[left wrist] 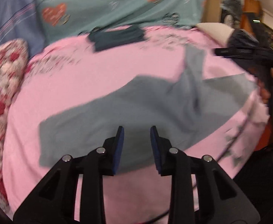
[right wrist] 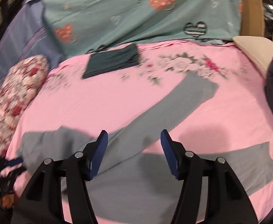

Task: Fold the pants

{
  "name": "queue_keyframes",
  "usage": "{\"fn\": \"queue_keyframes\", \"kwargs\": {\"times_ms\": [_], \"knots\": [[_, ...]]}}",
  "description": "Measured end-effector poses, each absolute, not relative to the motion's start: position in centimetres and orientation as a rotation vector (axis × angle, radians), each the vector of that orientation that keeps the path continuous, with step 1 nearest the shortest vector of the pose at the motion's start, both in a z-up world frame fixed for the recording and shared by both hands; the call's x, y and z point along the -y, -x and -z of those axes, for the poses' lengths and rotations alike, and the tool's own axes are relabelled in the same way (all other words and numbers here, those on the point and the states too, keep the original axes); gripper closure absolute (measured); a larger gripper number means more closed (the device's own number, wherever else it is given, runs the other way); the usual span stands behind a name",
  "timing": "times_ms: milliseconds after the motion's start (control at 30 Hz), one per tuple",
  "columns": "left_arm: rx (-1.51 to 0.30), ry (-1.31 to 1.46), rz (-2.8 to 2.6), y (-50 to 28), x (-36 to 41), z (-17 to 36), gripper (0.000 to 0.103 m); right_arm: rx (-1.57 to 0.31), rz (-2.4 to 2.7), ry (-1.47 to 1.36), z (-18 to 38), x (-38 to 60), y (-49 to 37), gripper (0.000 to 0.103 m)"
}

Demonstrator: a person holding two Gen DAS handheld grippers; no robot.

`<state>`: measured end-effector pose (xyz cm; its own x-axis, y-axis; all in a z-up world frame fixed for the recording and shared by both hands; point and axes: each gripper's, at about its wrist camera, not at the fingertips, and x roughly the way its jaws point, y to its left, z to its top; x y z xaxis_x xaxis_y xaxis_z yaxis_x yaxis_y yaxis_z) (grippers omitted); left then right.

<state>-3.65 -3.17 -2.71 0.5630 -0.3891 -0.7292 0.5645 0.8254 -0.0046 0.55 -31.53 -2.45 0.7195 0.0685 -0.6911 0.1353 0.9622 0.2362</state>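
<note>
- Currently the grey fabric pants (left wrist: pixel 129 112) lie spread on the pink floral bedsheet (left wrist: pixel 91 74), unfolded, legs splayed apart.
- Left gripper (left wrist: pixel 137 130): jaws apart, pinching nothing, hovering over the waist end.
- Right gripper (right wrist: pixel 134 136): jaws spread wider, empty, nearer the legs.
- Long axis runs from the waist at the left gripper out to the hems beyond the right gripper; my guess is the next grab is a leg.

Setting: a bedroom in a home. A bed (right wrist: pixel 102 100) with a pink floral sheet fills both views. At upper centre lies a teal pillow (right wrist: pixel 136 16) printed with hearts; a blue striped pillow (right wrist: pixel 18 43) sits at upper left. A red-and-white fleecy blanket (right wrist: pixel 15 97) lies at the left edge (blurred). Wooden headboard (right wrist: pixel 252 9) at upper right.
</note>
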Motion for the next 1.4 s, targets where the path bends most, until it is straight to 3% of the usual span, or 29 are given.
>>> {"fn": "queue_keyframes", "kwargs": {"times_ms": [167,400,433,467,500,767,833,900,967,1133,1233,1300,1400], "knots": [[-0.837,-0.233,0.712,1.8,10.1,3.6,0.075,-0.847,0.11,-0.292,4.2,30.7,-5.5,0.043],[-0.955,-0.187,0.824,0.9,12.6,6.1,0.076,-1.015,0.119,-0.253,8.4,29.2,-9.1,0.045],[-0.962,-0.189,0.844,1.1,12.6,6.3,0.076,-1.036,0.112,-0.238,8.9,29.1,-9.3,0.052],[-0.968,-0.196,0.855,1.4,12.7,6.4,0.076,-1.055,0.094,-0.232,9.3,29.0,-9.2,0.083],[-0.972,-0.208,0.859,1.6,12.9,6.6,0.076,-1.065,0.079,-0.23,9.5,29.0,-8.9,0.101],[-0.969,-0.254,0.908,2.9,13.8,6.5,0.076,-0.873,0.11,-0.249,5.8,32.1,0.5,0.101],[-0.966,-0.268,0.928,3.4,14.3,6.5,0.072,-0.831,0.124,-0.253,5.2,32.7,3.5,0.101],[-0.965,-0.281,0.95,4.1,14.8,6.4,0.06,-0.767,0.147,-0.254,4.7,33.2,6.7,0.101],[-0.959,-0.316,0.972,4.7,15.5,6.8,0.054,-0.724,0.164,-0.25,4.9,33.2,9.7,0.101],[-0.981,-0.379,0.961,5.4,16.6,8.5,0.055,-0.894,0.155,-0.35,9.5,33.6,11.2,0.1],[-0.991,-0.373,0.965,5.6,16.5,8.2,0.056,-0.802,0.236,-0.263,6.3,34.0,11.4,0.085],[-0.98,-0.369,0.969,5.5,16.5,7.6,0.057,-0.725,0.294,-0.142,3.5,34.0,10.9,0.054],[-0.931,-0.343,0.943,5.3,16.4,6.0,0.053,-0.666,0.299,0.022,0.2,33.3,7.3,0.048]]}}
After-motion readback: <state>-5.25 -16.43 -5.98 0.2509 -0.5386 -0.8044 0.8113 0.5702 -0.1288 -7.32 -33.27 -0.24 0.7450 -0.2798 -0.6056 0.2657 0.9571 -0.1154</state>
